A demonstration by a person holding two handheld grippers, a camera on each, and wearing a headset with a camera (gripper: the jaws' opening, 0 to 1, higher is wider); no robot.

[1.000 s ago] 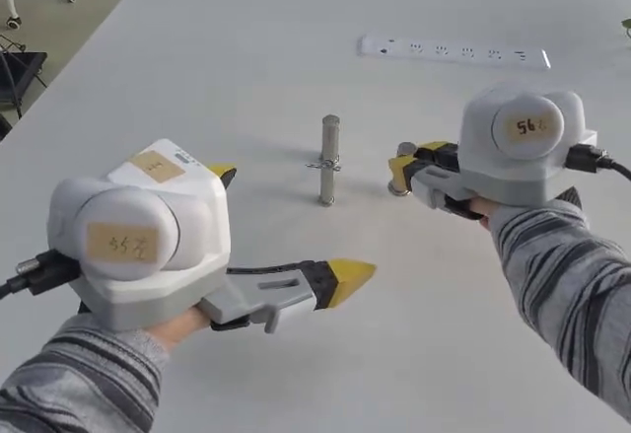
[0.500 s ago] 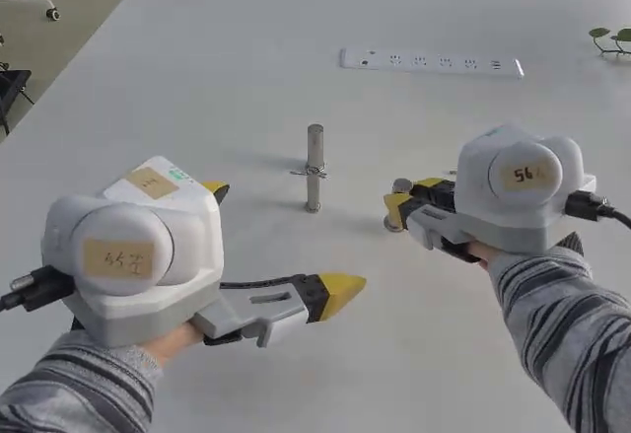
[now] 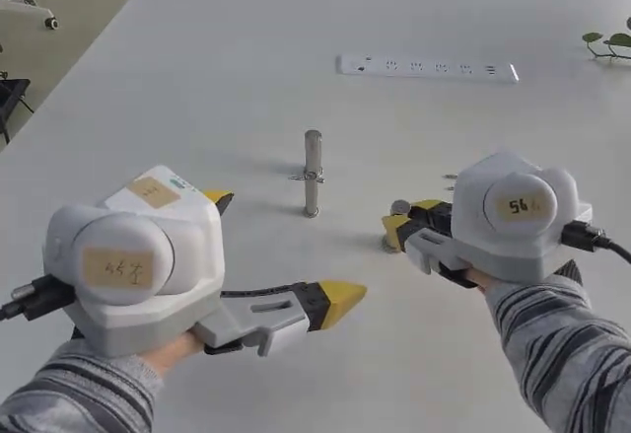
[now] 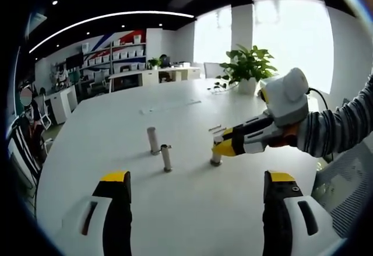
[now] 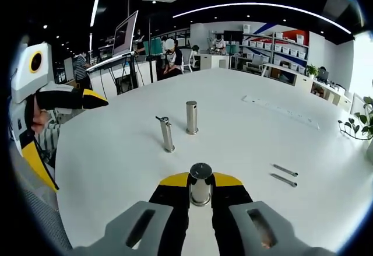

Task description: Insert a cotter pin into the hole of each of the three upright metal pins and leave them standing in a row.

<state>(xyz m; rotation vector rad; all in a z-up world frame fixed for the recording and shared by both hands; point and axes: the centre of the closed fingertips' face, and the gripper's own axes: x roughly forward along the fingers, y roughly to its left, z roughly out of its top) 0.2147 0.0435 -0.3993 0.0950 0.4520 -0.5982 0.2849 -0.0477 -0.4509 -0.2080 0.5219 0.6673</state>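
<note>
Head view: since a sec ago my right gripper (image 3: 394,228), clenched on a bare metal pin (image 3: 399,207), has dragged it nearer me than the cottered pin (image 3: 312,174); left gripper view: my left gripper (image 4: 197,177) gapes, holding nothing; right gripper view: loose cotter pins (image 5: 285,169) lie just beside, probably next.

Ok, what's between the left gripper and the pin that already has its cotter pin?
Nothing: bare table runs from the left gripper to that pin, as the left gripper view and head view show.
</note>
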